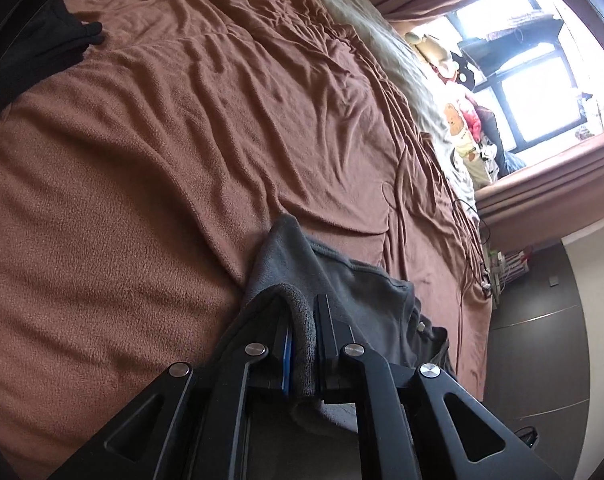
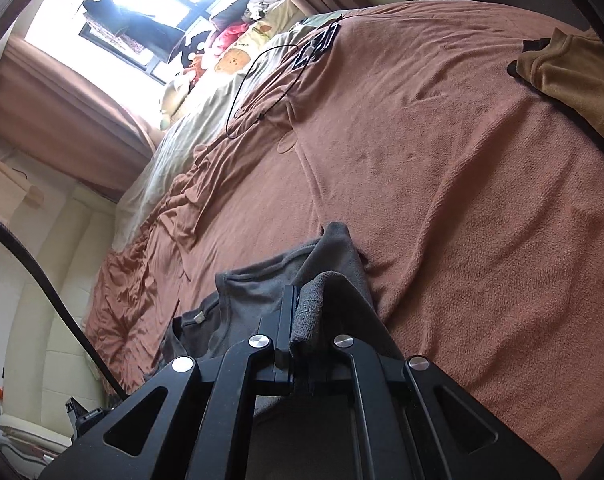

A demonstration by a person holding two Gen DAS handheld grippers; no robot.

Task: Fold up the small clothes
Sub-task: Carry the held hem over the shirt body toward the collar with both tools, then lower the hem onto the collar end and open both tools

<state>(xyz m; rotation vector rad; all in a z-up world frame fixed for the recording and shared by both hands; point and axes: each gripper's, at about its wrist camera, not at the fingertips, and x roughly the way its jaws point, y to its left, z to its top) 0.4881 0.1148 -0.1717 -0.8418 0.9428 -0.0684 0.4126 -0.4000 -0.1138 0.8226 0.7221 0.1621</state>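
A small grey fleece garment (image 1: pixel 358 280) lies on the brown blanket (image 1: pixel 141 168) of a bed. My left gripper (image 1: pixel 304 312) is shut on a thick edge of the grey garment, which bulges up between its two fingers. In the right wrist view the same grey garment (image 2: pixel 257 292) shows with its neck opening and label to the left. My right gripper (image 2: pixel 302 304) is shut on another edge of it, and the cloth folds over the right finger. Both grippers hold the garment just above the blanket (image 2: pixel 442 184).
A black garment (image 1: pixel 49 44) lies at the far left of the bed. A tan garment (image 2: pixel 574 80) lies at the far right. A black cable (image 2: pixel 261 92), pale bedding (image 2: pixel 189 136) and soft toys (image 2: pixel 229 48) lie by the window. A dark wardrobe (image 1: pixel 542 340) stands beside the bed.
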